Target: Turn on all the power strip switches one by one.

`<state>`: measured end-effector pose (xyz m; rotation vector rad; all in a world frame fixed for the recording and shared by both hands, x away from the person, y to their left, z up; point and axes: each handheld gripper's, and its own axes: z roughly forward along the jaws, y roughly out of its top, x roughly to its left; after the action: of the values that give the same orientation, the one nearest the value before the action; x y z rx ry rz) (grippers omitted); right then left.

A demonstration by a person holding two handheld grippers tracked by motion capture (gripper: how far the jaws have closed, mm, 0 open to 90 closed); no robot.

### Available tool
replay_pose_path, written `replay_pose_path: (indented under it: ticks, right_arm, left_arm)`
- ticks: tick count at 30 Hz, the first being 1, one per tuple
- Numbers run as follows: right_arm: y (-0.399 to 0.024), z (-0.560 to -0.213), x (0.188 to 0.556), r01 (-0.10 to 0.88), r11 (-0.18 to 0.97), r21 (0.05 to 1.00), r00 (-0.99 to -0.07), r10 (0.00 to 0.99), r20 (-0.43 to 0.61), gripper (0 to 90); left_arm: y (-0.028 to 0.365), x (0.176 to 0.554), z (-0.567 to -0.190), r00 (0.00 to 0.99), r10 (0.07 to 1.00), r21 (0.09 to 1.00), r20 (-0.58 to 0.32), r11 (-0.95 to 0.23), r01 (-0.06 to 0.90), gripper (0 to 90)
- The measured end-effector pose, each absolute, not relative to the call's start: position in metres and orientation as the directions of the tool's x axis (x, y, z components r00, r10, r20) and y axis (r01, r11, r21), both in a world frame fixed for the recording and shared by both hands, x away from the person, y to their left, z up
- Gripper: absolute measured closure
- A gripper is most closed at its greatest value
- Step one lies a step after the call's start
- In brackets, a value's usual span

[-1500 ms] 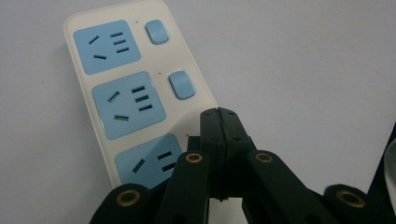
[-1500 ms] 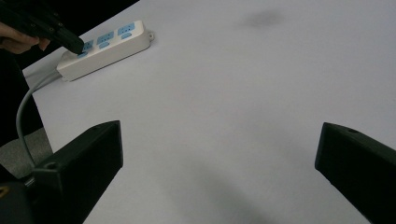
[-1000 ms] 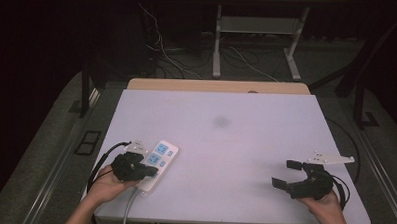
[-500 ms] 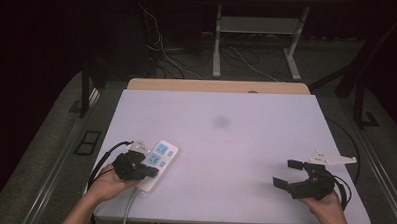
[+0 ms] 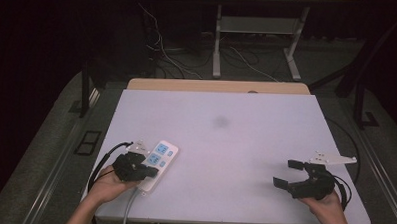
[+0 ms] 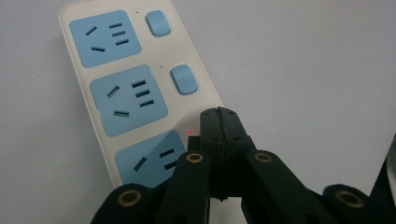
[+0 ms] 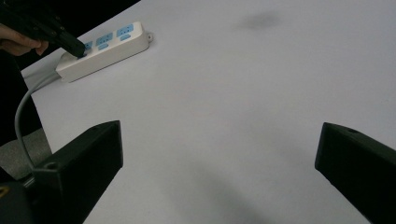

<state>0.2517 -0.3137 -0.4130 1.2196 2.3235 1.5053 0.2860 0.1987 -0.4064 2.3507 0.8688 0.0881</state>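
White power strip point(image 5: 157, 162) near front-left corner of surface point(image 5: 220, 143). Left hand-held gripper point(image 6: 219, 116) clenched, tips pressed onto nearest switch; red indicator lit, likely toggled. Right hand-held gripper point(image 5: 288, 174) released, idle near front-right corner.

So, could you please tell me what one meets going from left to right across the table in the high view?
Left gripper → power strip → grey smudge → right gripper
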Motion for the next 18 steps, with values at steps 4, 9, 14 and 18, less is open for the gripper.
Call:
replay_pose_path:
  ticks: [4,9,14,18]
  right_arm:
    - [-0.3132,-0.4133,0.2519,0.561,0.184,0.807,-0.669,0.675,0.311,0.7]
    - [-0.3138,-0.4138,0.2522,0.563,0.180,0.807,-0.666,0.677,0.314,0.7]
    - [-0.3140,-0.4138,0.2523,0.562,0.180,0.807,-0.666,0.676,0.314,0.7]
    - [-0.3140,-0.4137,0.2522,0.562,0.180,0.807,-0.667,0.676,0.314,0.7]
  left_arm:
    - [0.2008,0.2865,-0.4062,0.778,0.607,0.589,-0.162,-0.573,0.570,89.4]
    - [0.2004,0.2860,-0.4058,0.779,0.608,0.588,-0.155,-0.577,0.567,89.4]
    - [0.1989,0.2851,-0.4033,0.791,0.594,0.587,-0.149,-0.590,0.554,89.3]
    - [0.1972,0.2850,-0.3986,0.795,0.589,0.593,-0.143,-0.592,0.545,89.3]
